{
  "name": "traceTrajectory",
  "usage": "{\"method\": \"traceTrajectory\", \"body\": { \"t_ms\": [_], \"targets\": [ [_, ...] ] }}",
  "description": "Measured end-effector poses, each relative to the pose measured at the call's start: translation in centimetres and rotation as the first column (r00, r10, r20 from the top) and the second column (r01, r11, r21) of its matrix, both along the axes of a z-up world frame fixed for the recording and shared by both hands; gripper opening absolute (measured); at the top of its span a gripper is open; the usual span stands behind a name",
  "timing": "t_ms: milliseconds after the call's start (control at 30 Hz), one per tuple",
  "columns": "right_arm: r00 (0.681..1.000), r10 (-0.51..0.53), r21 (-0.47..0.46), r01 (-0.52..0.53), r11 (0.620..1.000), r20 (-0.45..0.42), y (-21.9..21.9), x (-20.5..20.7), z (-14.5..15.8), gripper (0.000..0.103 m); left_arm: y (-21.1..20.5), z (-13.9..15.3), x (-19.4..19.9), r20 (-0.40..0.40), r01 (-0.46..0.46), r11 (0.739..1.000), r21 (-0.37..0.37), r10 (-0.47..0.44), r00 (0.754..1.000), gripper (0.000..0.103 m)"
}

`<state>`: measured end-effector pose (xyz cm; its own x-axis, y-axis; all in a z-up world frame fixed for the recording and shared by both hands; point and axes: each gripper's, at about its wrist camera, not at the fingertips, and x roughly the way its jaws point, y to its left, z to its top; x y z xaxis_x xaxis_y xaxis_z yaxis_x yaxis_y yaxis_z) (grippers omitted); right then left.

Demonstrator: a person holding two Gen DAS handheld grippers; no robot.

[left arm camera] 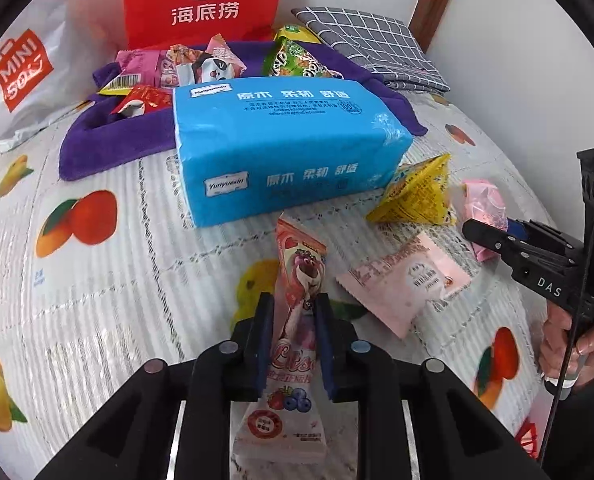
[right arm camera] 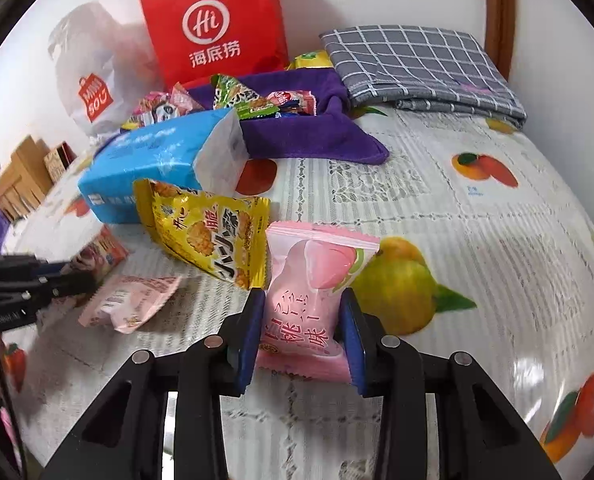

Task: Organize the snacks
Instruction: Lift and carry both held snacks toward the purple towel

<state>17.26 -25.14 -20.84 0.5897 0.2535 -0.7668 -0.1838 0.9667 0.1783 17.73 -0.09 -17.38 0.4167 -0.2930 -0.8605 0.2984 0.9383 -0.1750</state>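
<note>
Both sets of jaws are pinching snacks: left gripper (left arm camera: 293,326) holds the long pink bear-print stick pouch (left arm camera: 297,320) lengthwise, right gripper (right arm camera: 303,330) the puffy pink peach packet (right arm camera: 313,296); the purple cloth tray (left arm camera: 137,136) lies straight ahead, beyond the blue tissue pack (left arm camera: 281,140).

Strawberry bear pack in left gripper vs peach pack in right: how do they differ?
Shape: the bear pack is long and narrow; the peach pack is short, wide and puffy. Print: the bear pack shows a pink bear and berries; the peach pack shows a peach and large characters. Shared: both are pink and clamped, bear pack in the left gripper, peach pack in the right gripper.
</note>
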Motion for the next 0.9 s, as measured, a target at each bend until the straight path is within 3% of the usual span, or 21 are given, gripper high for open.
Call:
{"method": "traceTrajectory", "body": {
  "t_ms": [533, 900],
  "targets": [
    [1.000, -0.023, 0.061, 0.021, 0.998, 0.021, 0.9, -1.7, 7.1, 0.037, 2.7, 5.5, -1.3, 0.054, -0.078, 0.988, -0.135, 0.086, 0.995, 0.018],
    [0.996, 0.002, 0.062, -0.007, 0.998, 0.086, 2.1, -1.0, 10.7, 0.037, 3.1, 9.0, -0.5, 0.116, -0.093, 0.985, -0.144, 0.110, 0.987, 0.018]
  ]
}}
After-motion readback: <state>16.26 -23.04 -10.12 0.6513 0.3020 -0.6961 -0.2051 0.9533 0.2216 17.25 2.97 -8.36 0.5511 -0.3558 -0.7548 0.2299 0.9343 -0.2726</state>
